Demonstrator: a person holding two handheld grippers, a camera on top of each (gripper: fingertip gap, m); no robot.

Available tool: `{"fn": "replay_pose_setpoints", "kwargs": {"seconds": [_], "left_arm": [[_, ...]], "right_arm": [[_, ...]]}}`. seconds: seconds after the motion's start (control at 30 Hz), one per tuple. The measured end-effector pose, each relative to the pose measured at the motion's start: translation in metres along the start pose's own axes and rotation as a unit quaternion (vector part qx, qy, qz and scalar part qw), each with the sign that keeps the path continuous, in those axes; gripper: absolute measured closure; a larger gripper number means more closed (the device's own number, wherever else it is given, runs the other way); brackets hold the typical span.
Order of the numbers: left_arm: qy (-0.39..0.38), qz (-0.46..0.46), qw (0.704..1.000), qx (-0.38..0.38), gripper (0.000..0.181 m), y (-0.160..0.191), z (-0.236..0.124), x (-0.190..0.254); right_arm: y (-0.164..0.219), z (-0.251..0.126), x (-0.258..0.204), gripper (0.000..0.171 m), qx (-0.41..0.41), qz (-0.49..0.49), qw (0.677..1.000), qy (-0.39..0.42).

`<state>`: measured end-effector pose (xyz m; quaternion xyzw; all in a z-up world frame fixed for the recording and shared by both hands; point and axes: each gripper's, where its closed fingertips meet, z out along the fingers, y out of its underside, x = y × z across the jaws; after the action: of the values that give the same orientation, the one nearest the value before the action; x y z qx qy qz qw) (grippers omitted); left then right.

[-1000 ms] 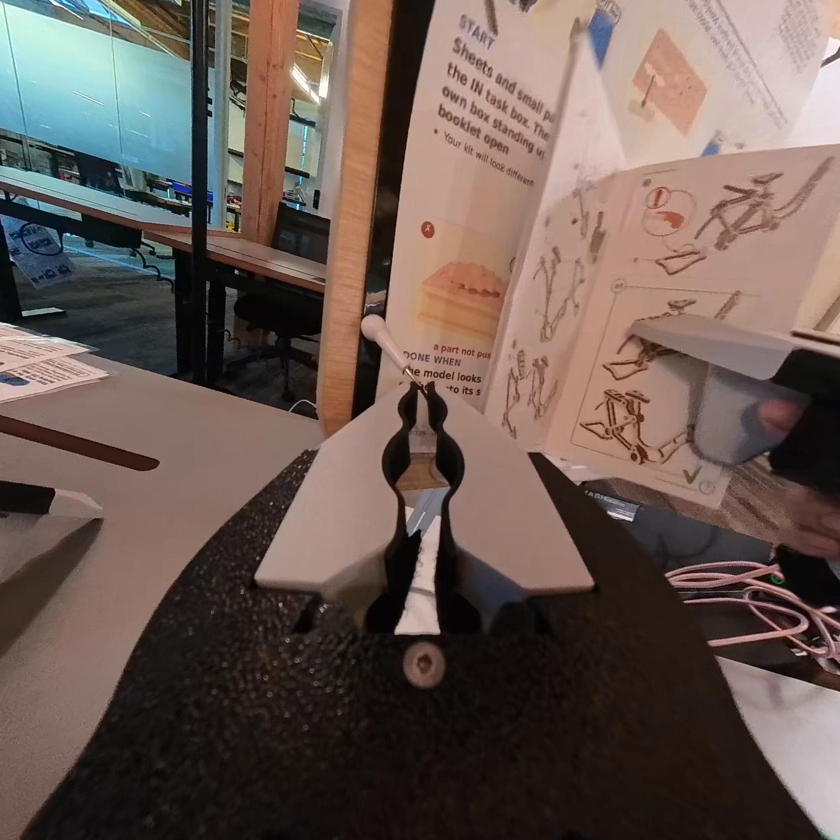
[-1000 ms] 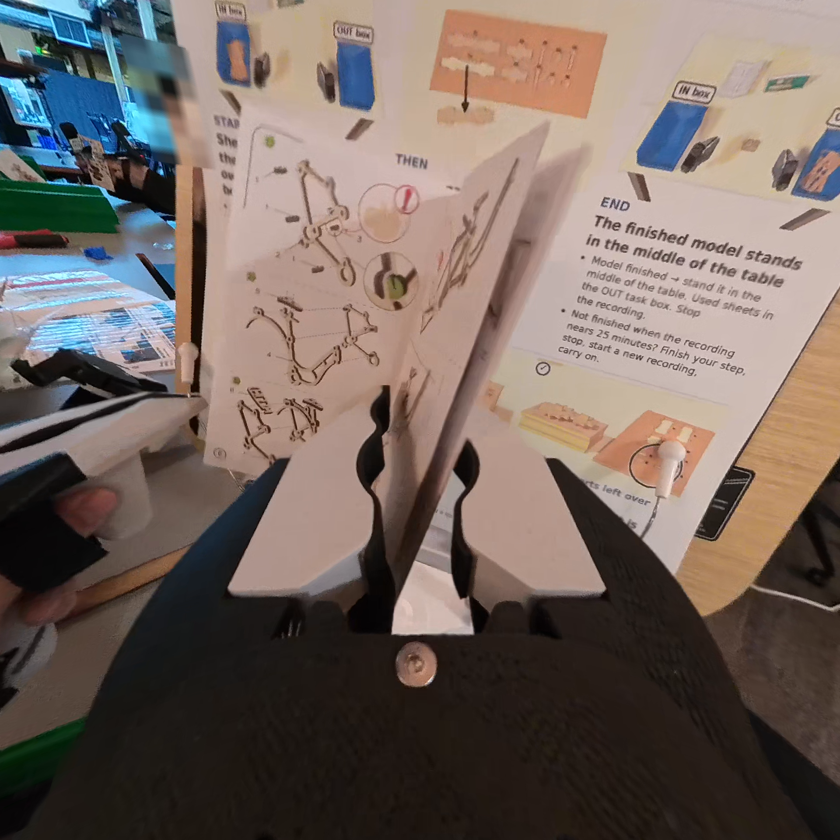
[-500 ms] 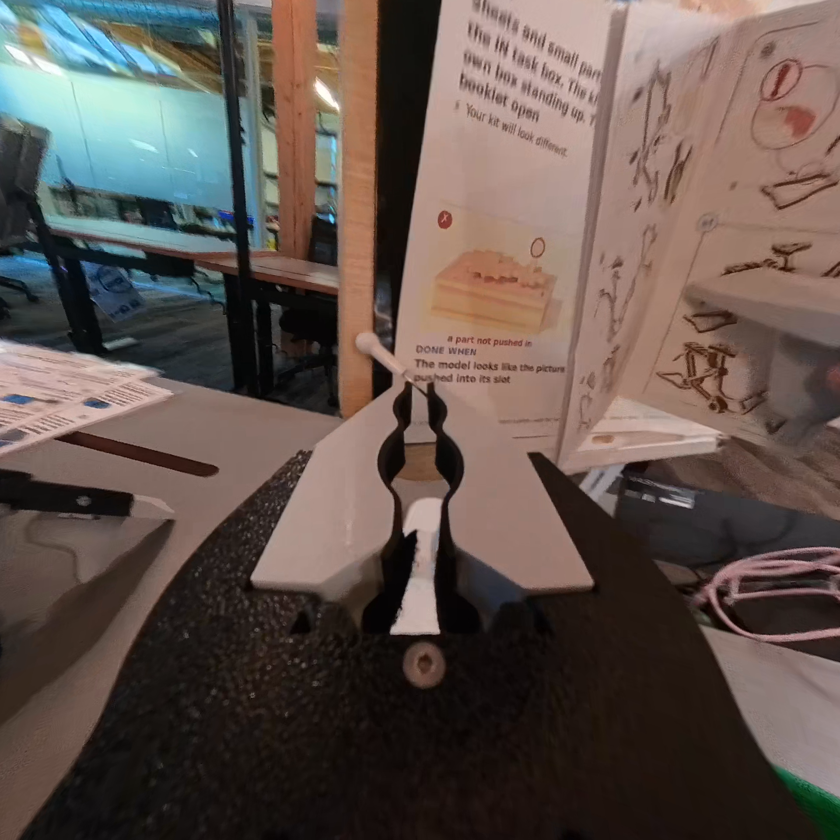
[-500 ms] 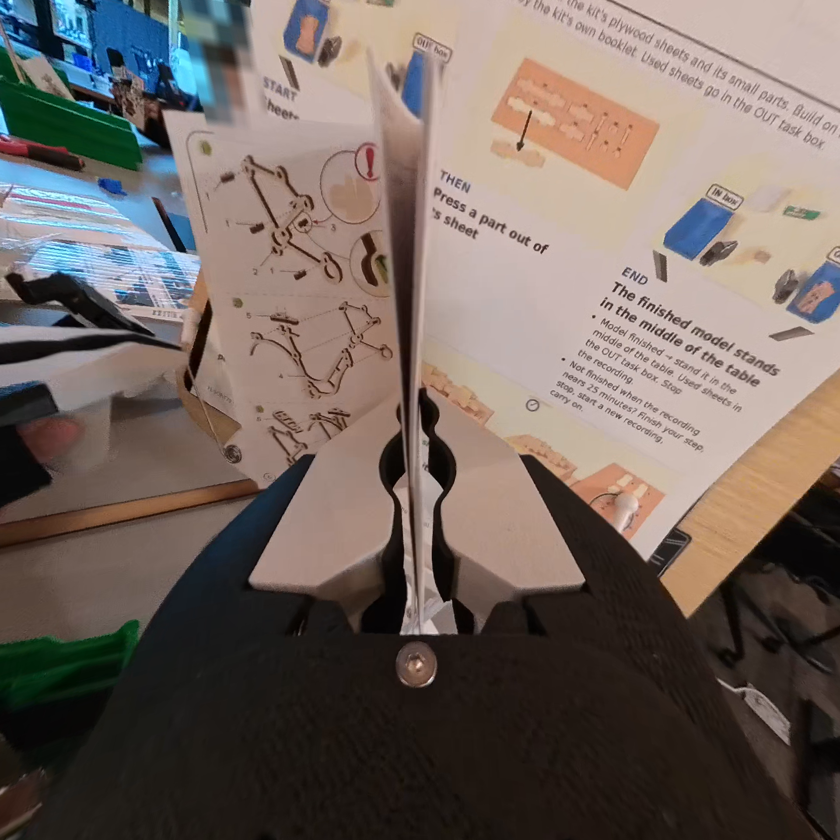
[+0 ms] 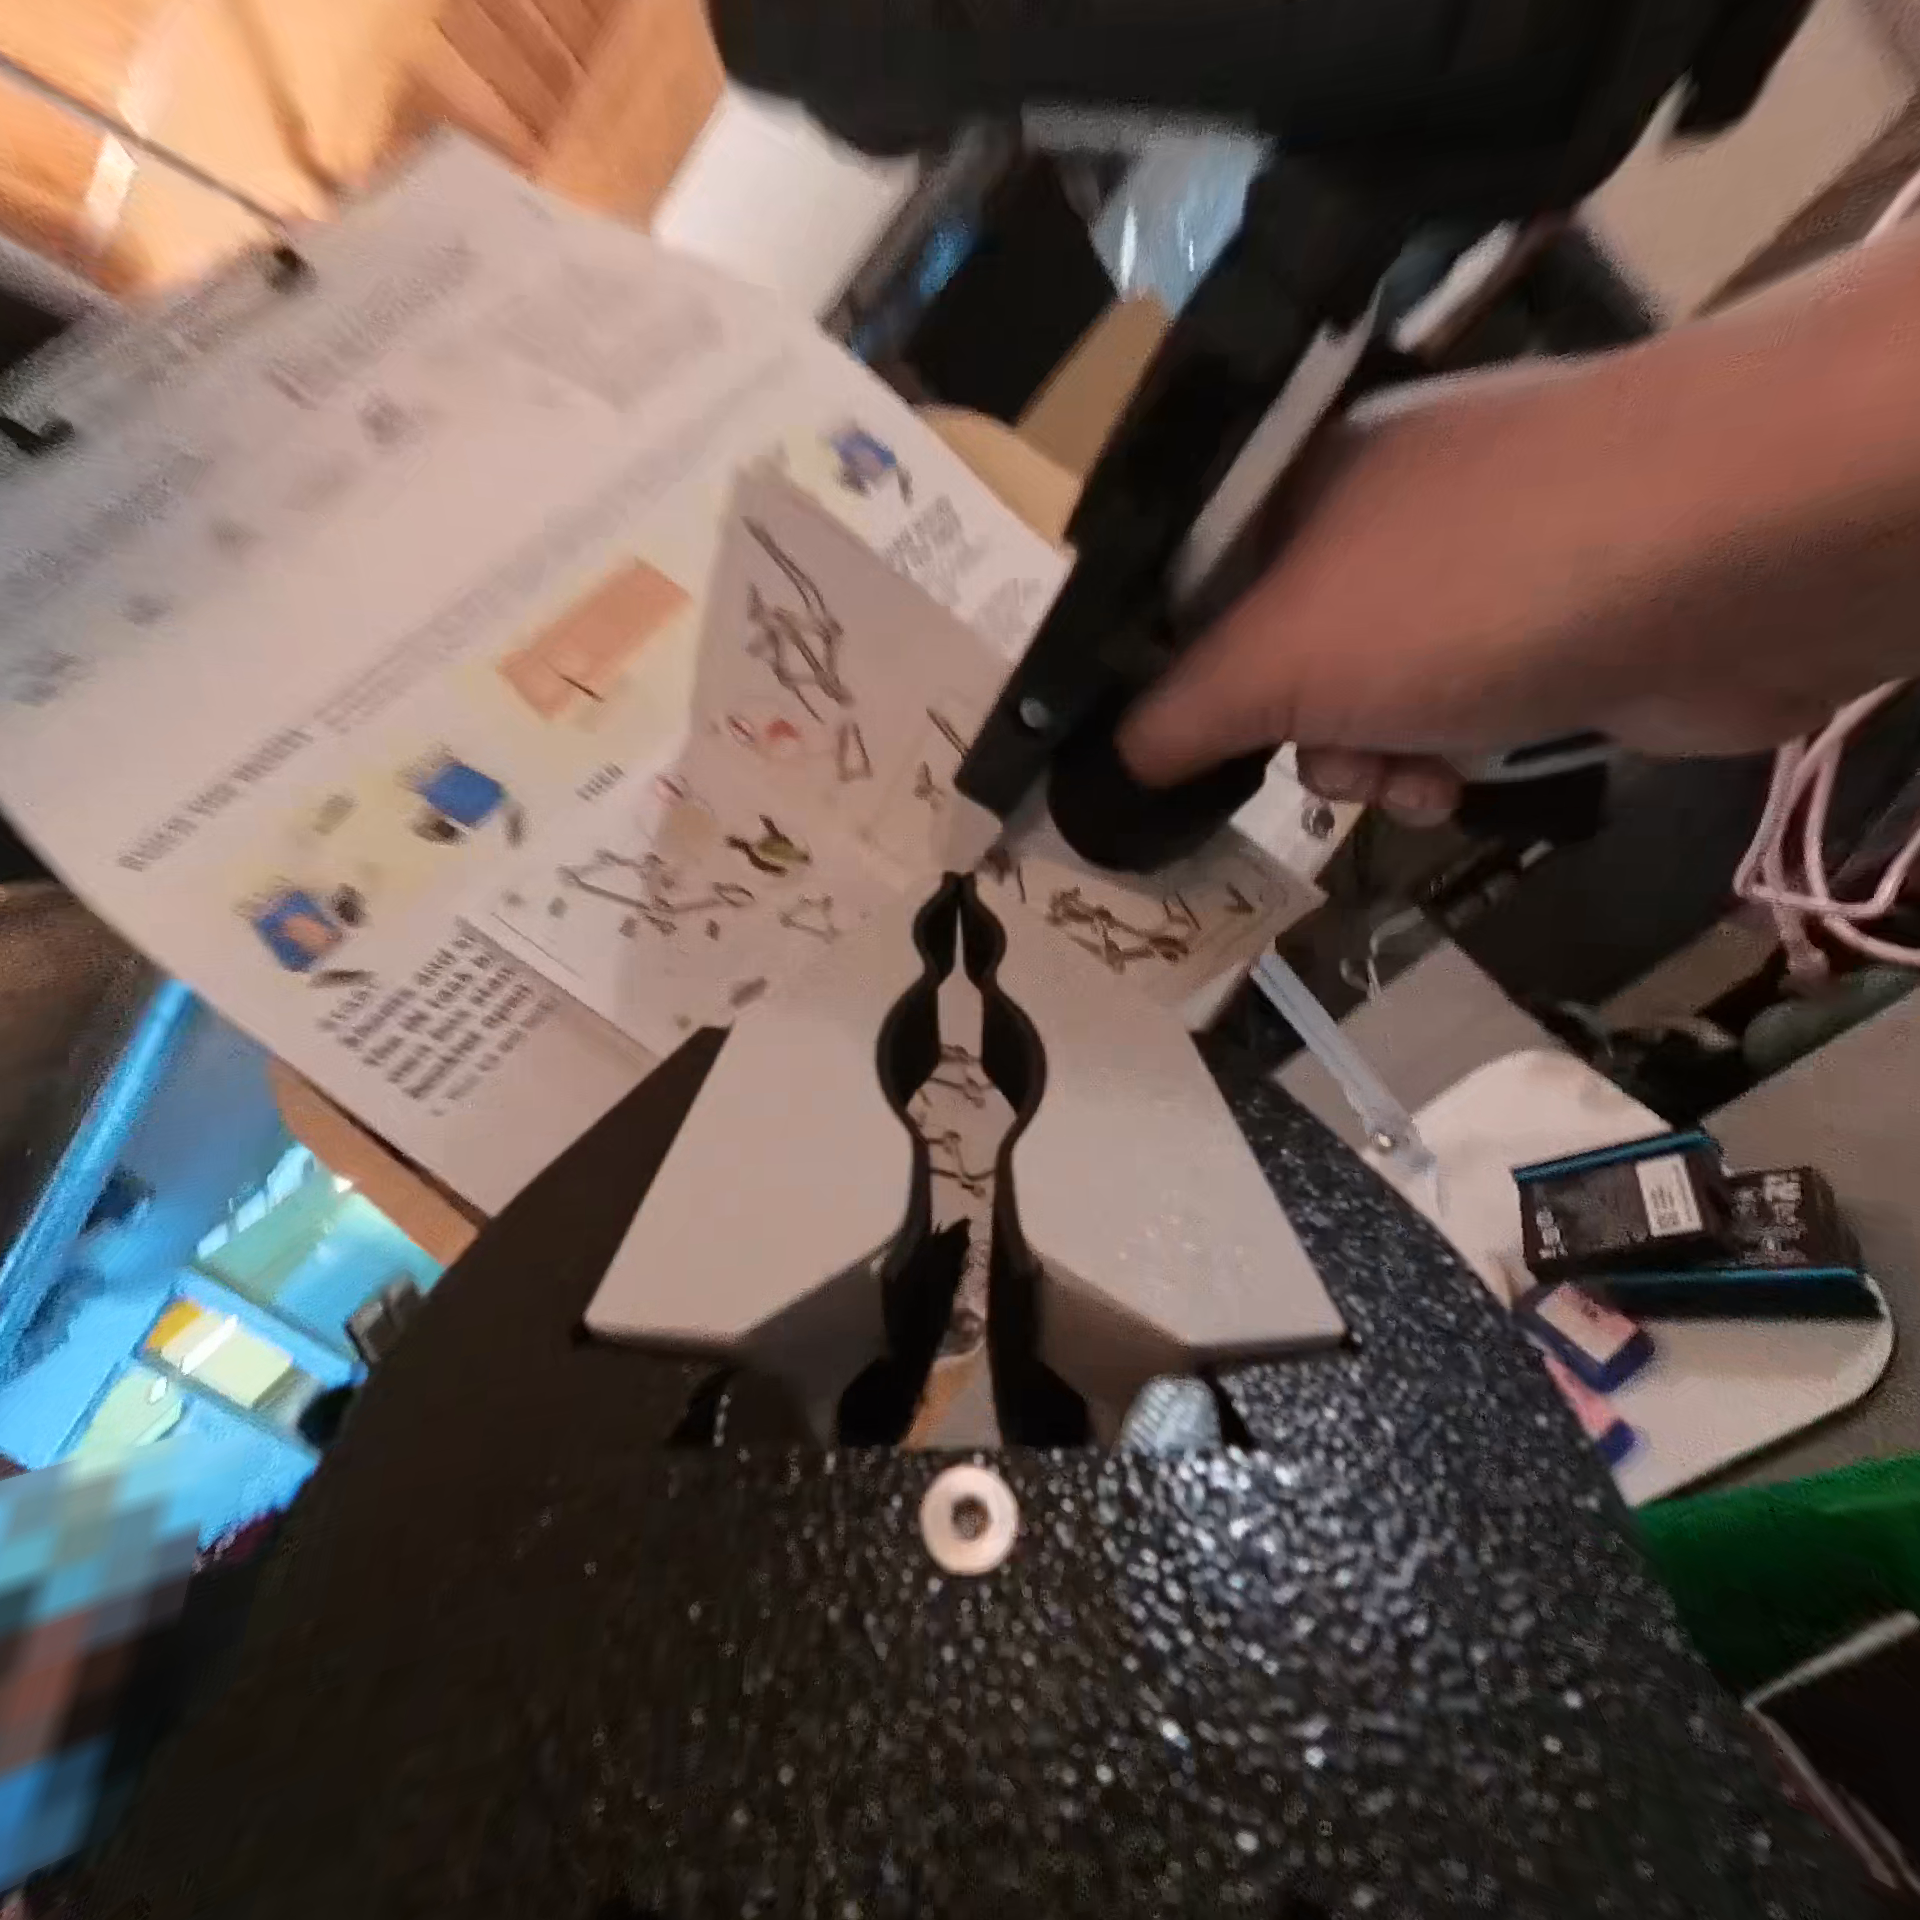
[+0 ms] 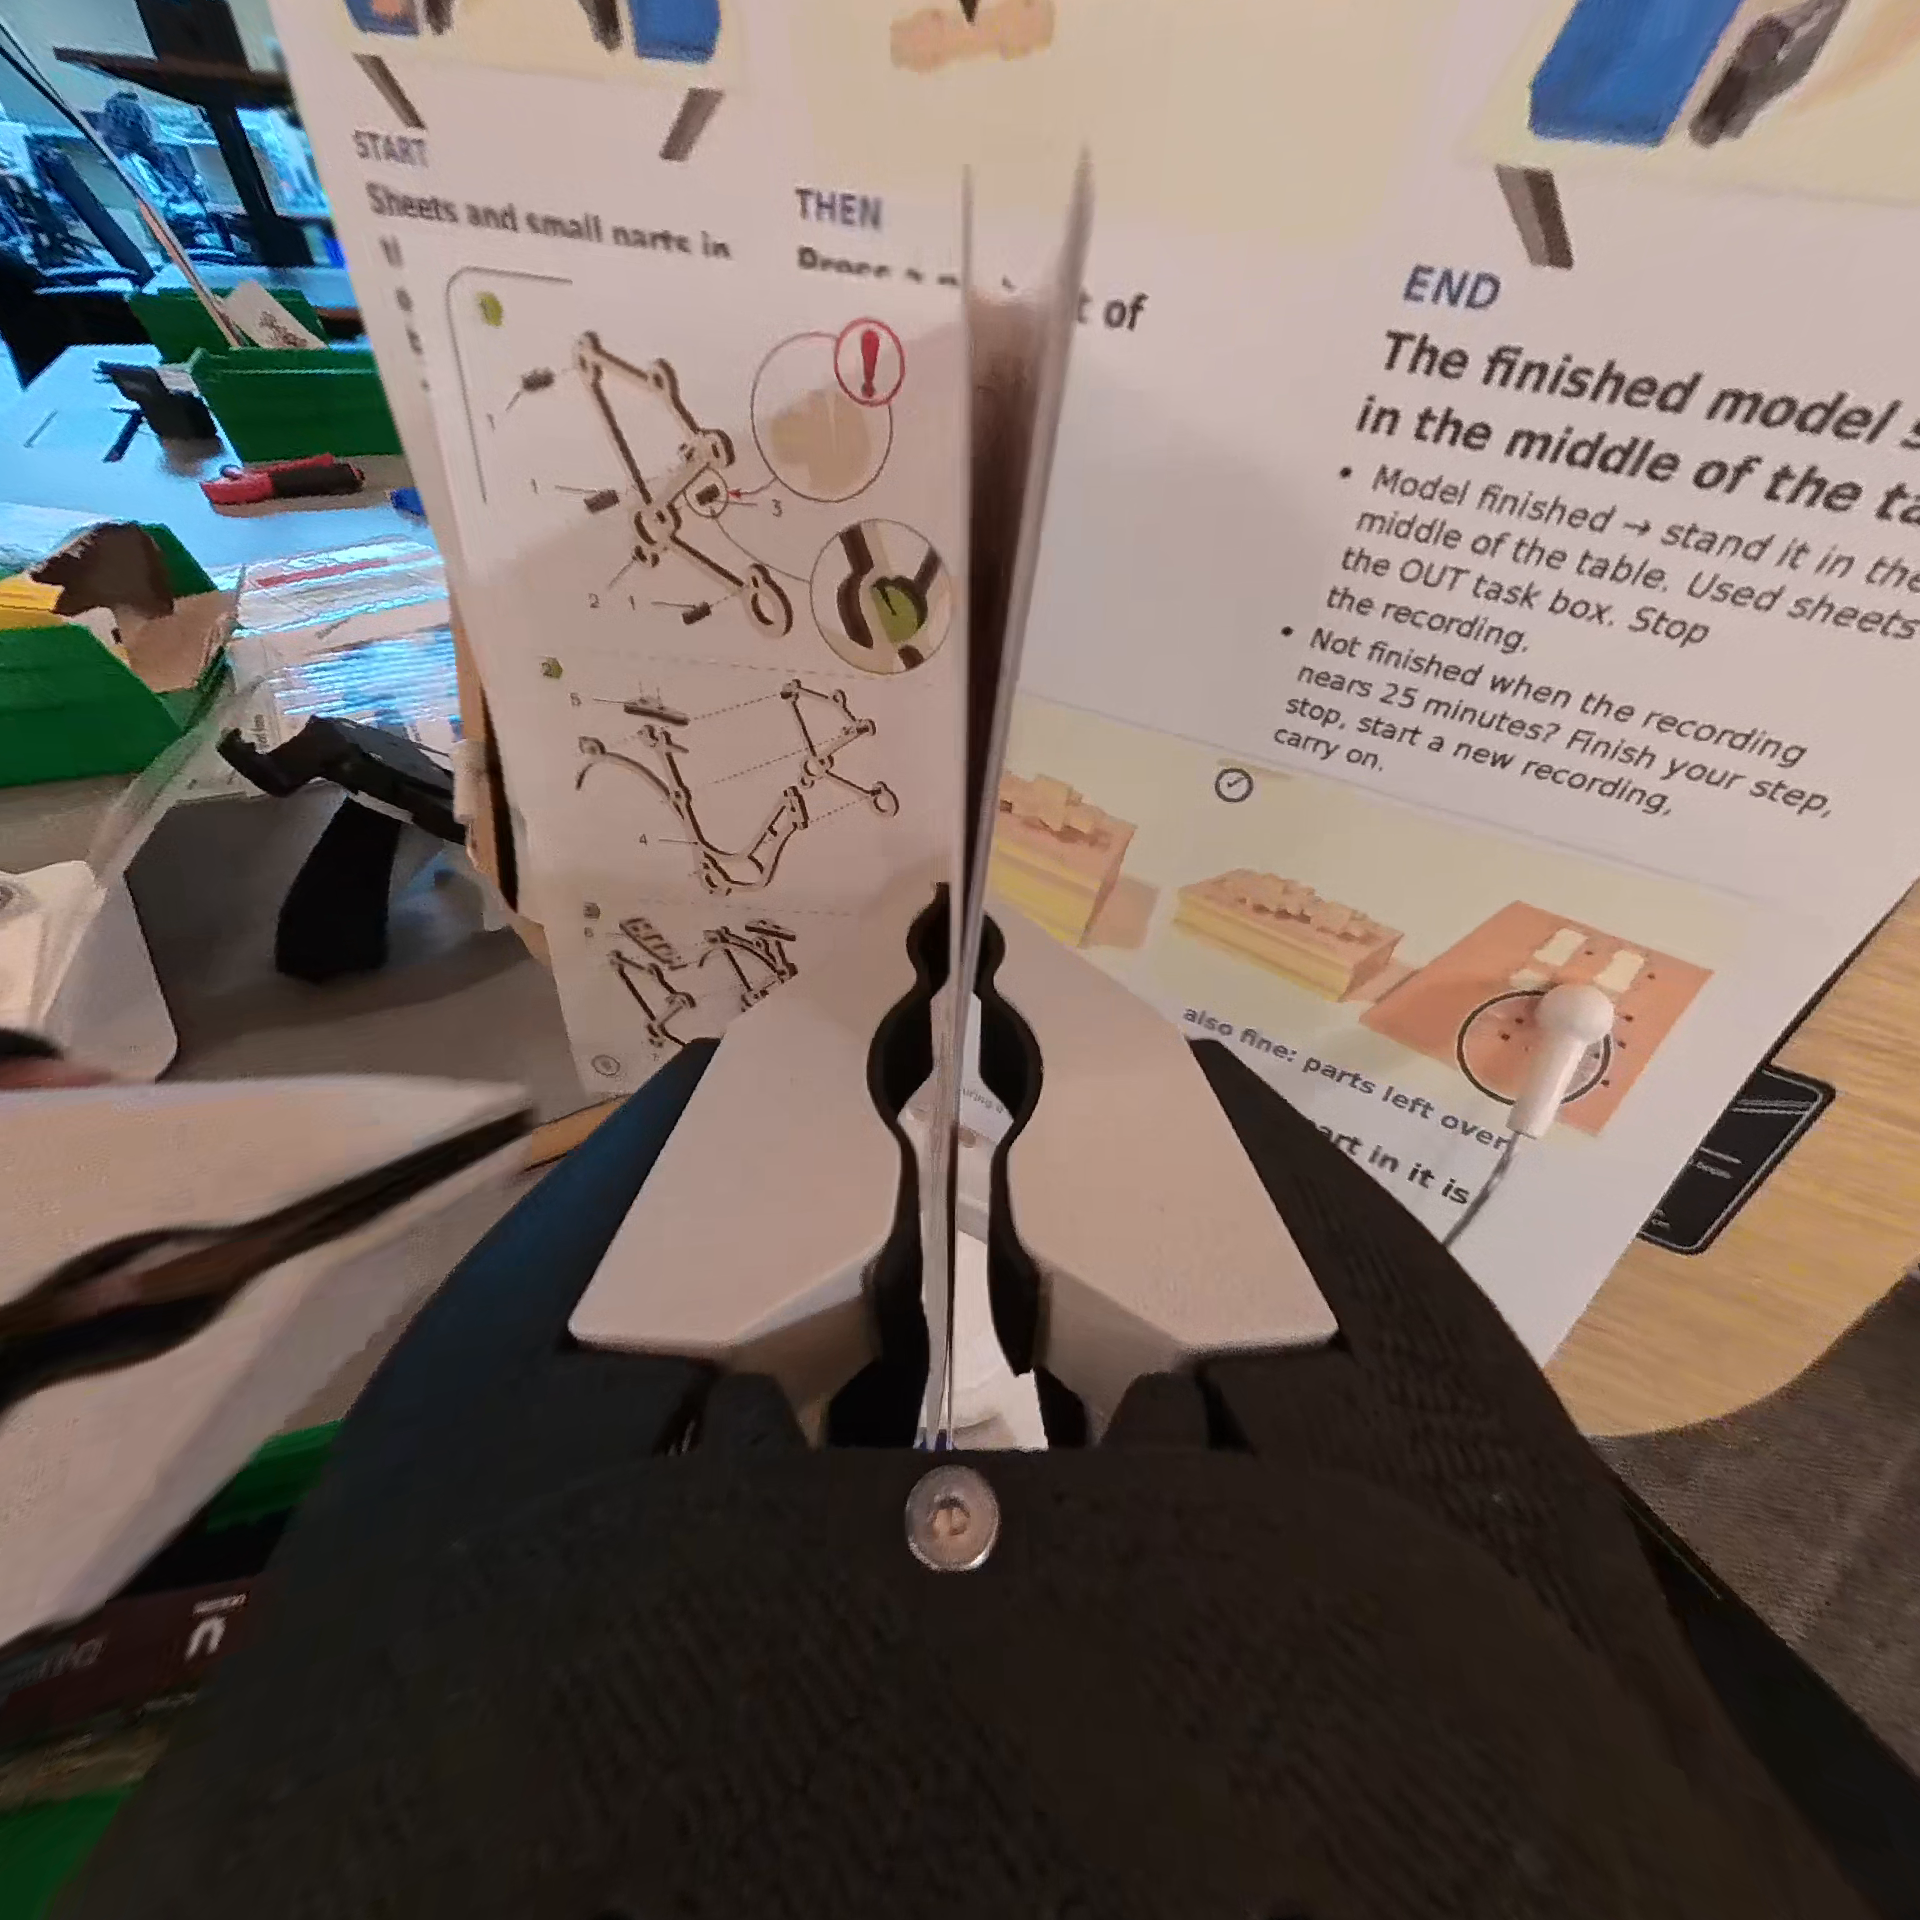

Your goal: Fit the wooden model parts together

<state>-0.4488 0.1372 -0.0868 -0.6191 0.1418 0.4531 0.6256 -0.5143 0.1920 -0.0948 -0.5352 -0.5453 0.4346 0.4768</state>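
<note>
The right tool (image 6: 951, 935), now clenched on the booklet's (image 6: 727, 623) pages, holds it upright; the left tool (image 5: 961, 894), empty and closed, has swung above it. No wooden parts joined yet.

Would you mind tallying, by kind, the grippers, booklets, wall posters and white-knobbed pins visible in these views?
grippers: 2 (left gripper, right gripper)
booklet: 1
wall poster: 1
white-knobbed pin: 1
total: 5
</note>
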Motion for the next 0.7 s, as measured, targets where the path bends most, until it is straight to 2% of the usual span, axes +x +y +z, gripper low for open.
{"fn": "replay_pose_setpoints", "kwargs": {"seconds": [0.13, 0.3, 0.43, 0.6, 0.7], "left_arm": [[-0.019, -0.042, 0.993, -0.111, 0.181, 0.041, 0.029, -0.011], [-0.035, -0.096, 0.981, -0.165, 0.181, 0.068, 0.040, -0.023], [-0.034, -0.135, 0.972, -0.189, 0.181, 0.085, 0.041, -0.021], [-0.031, -0.160, 0.966, -0.201, 0.181, 0.095, 0.039, -0.016], [-0.029, -0.168, 0.964, -0.203, 0.181, 0.098, 0.038, -0.014]], "right_arm": [[-0.001, -0.001, 0.007, 0.171, 0.010, 0.019, 1.000, -0.004], [-0.002, -0.002, 0.021, 0.167, 0.022, 0.009, 1.000, 0.020], [-0.005, -0.006, 0.033, 0.145, 0.036, 0.007, 0.998, 0.057], [-0.011, -0.019, 0.052, 0.126, 0.059, -0.031, 0.989, 0.133], [-0.015, -0.025, 0.056, 0.145, 0.064, -0.064, 0.984, 0.154]]}}
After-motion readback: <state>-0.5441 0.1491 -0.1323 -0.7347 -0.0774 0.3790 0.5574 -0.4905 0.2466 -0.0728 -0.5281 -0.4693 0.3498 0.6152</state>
